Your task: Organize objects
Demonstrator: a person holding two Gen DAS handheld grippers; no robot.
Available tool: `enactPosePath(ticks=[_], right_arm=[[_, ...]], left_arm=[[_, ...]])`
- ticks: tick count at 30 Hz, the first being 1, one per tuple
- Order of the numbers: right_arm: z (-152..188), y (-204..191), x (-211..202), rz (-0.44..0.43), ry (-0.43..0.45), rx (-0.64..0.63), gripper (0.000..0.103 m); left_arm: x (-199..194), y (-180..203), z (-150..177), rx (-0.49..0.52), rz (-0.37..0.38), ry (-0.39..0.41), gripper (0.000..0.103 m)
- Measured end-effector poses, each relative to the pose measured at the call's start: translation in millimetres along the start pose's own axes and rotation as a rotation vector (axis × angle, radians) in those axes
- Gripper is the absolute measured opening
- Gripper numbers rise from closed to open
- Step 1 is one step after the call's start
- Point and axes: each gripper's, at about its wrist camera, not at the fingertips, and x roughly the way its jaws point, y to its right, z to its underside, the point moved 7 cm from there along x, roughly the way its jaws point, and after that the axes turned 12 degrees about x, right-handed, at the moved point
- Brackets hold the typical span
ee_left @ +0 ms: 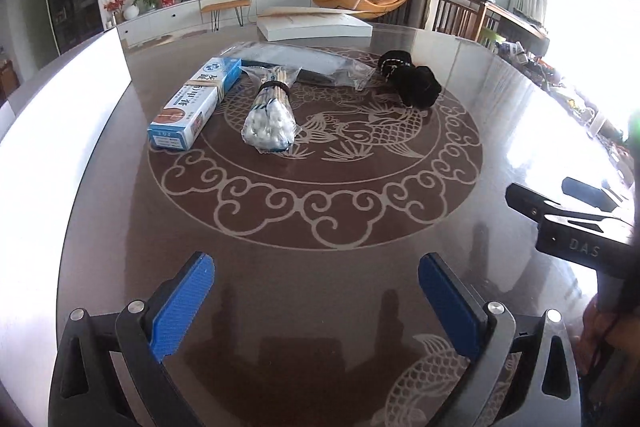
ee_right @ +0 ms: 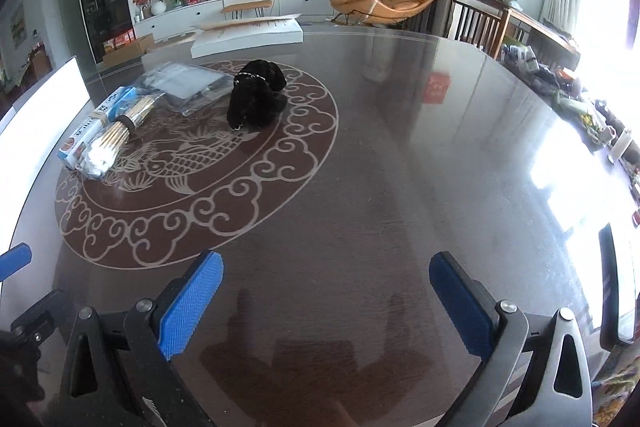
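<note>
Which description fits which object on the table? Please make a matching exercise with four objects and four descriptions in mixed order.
Objects:
1. toothpaste box
2. cotton swab bundle
3. black fabric item
4. white flat box

Descriptions:
A. at the far table edge
B. blue and white, leftmost
C. dark, right of the group
D. tied with a dark band

Pairs: 1-B, 2-D, 3-C, 4-A
</note>
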Motion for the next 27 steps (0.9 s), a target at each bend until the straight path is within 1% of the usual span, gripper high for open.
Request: enactPosePath(ticks=[2,4,6,11,15,20,27], right_arm=[[3,0,10,-0.009,-0.029,0.01,0.103],[1,0,11,-0.014,-0.024,0.018,0.103],[3,1,14,-0.02,-0.042,0.026,0.103],[5,0,18,-0.022,-0.061,0.03,0.103],[7,0,21,-0.031,-0.078,0.041,0.103],[7,0,20,-0.034,-0.076,0.045,0.103],[10,-2,21,-0.002,-0.083,0.019,0.103]], left_arm=[[12,-1,-2,-0.001,-0.011,-0.024,0.103],[26,-7,-2,-0.025,0.007,-0.05,0.103],[27,-9,0,-0.036,0.005,-0.052,0.103],[30,-4,0,0.005,-0.028,-0.075,0.103],[26,-4,1,0.003,-0.024,-0.074,0.103],[27,-4,1,0.003,-0.025,-0.074,0.103],[25,-5,2,0.003,-0.024,-0.073,0.103]])
